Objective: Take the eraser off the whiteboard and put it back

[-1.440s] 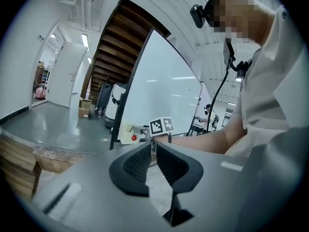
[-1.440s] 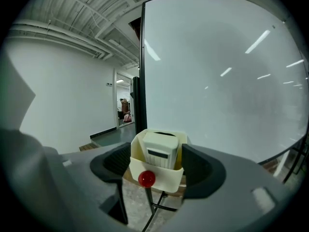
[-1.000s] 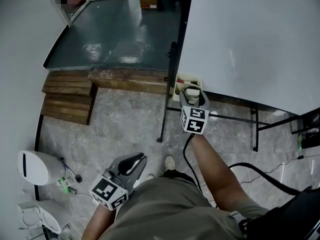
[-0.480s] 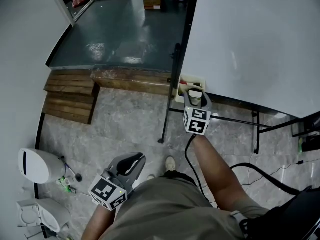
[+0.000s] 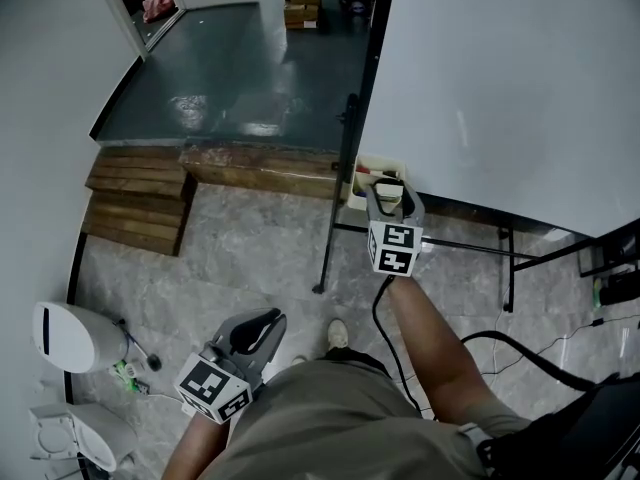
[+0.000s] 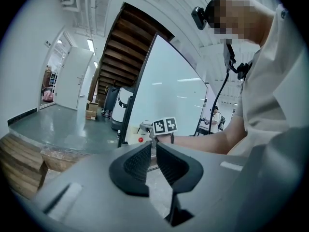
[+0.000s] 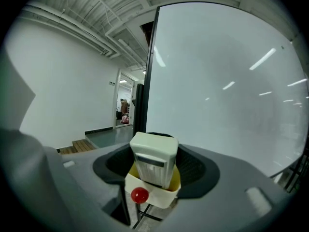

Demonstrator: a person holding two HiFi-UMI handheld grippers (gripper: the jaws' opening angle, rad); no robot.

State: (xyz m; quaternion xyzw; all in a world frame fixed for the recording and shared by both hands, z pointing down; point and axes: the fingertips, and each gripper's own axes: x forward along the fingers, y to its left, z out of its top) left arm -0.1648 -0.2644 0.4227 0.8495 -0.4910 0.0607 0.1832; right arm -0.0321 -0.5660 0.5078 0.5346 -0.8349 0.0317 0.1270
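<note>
At the lower left of the head view, your left gripper (image 6: 152,145) hangs close to your waist, above the grey stone-patterned floor (image 5: 250,248). Its black ridged jaws are brought together, the tips all but meeting, with nothing between them.

Toward the centre, at the lower left corner of the large white whiteboard (image 5: 510,78), a cream open-topped holder (image 7: 159,193) sits just beside the board's black upright post (image 5: 335,208). A small red round knob (image 7: 140,195) shows on the holder's front wall. The off-white rectangular block eraser (image 7: 153,151) stands upright with its lower end inside this holder and its upper part above the rim.

Your right gripper (image 5: 390,200) is extended to that corner. Its jaws have just been closing, and they clamp the eraser from both sides, one pad on each flank.
</note>
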